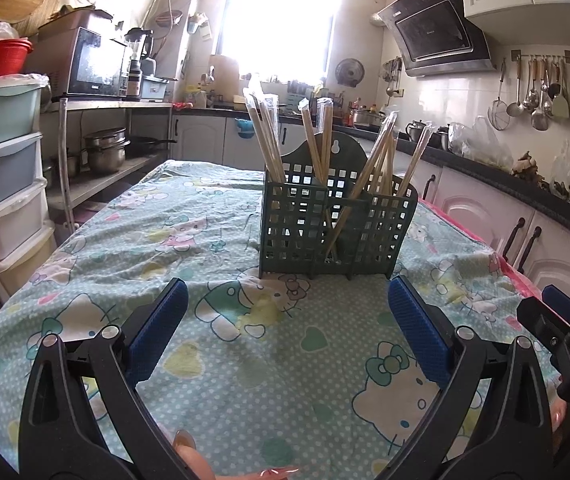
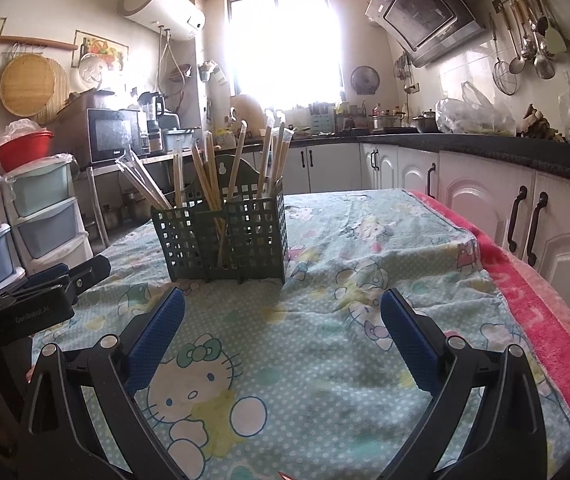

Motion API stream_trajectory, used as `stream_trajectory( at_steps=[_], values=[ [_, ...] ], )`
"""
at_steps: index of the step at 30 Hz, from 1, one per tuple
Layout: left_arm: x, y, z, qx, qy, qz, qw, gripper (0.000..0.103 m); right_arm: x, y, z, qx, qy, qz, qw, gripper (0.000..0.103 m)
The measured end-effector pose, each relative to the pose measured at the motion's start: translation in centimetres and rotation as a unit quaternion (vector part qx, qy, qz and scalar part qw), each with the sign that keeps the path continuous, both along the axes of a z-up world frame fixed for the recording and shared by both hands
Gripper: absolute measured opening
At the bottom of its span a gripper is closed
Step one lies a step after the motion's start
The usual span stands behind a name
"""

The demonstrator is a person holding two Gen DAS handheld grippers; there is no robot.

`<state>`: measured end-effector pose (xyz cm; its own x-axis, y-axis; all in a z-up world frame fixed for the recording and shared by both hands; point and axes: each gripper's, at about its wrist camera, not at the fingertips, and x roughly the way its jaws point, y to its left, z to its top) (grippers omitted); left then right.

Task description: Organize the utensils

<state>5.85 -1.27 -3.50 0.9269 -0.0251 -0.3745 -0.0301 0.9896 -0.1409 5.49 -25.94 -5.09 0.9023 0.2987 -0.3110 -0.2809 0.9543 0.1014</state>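
Observation:
A dark green perforated utensil holder (image 1: 335, 228) stands upright on the patterned tablecloth (image 1: 221, 344), just ahead of my left gripper (image 1: 288, 300). Several wrapped pairs of wooden chopsticks (image 1: 267, 136) lean inside its compartments. My left gripper is open with nothing between its blue pads. The right wrist view shows the same holder (image 2: 225, 236) with chopsticks (image 2: 209, 176) ahead and to the left of my right gripper (image 2: 283, 308), which is also open and empty. The right gripper's tip (image 1: 561, 320) shows at the right edge of the left wrist view; the left gripper's body (image 2: 45, 292) shows at the left of the right wrist view.
A pink towel (image 2: 533, 308) lies along the table's right edge, beside white cabinets (image 2: 485, 200) under a dark counter. Stacked plastic drawers (image 1: 5, 184) and a metal shelf with pots (image 1: 105, 152) stand to the left. The person's fingertips (image 1: 189, 450) show at the bottom.

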Motion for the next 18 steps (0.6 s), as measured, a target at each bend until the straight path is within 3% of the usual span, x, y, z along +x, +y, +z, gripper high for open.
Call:
stream_trajectory(
  at_steps=[18],
  values=[
    [0.08,-0.03,-0.04,0.000,0.001,0.000,1.0000,0.092,0.01,0.05,-0.04,0.001,-0.001,0.001,1.000,0.096]
  ],
)
